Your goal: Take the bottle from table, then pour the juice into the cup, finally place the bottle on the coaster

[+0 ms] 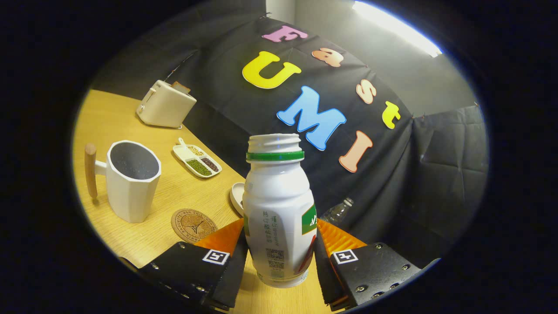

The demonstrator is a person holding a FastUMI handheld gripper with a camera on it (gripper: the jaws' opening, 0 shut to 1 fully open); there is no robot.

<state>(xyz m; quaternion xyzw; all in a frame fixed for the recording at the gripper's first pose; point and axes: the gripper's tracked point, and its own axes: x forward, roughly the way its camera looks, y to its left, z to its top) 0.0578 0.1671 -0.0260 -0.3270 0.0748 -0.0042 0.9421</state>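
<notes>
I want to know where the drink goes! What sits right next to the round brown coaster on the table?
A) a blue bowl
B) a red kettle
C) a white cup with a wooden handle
C: the white cup with a wooden handle stands just beside the coaster, beyond the gripper whose fingers press the bottle.

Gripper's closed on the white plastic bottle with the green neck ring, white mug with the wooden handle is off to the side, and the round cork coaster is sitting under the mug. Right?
Not quite. In the gripper view the round cork coaster lies bare on the table beside the white mug with the wooden handle, not under it. The gripper is closed on the white plastic bottle.
</notes>
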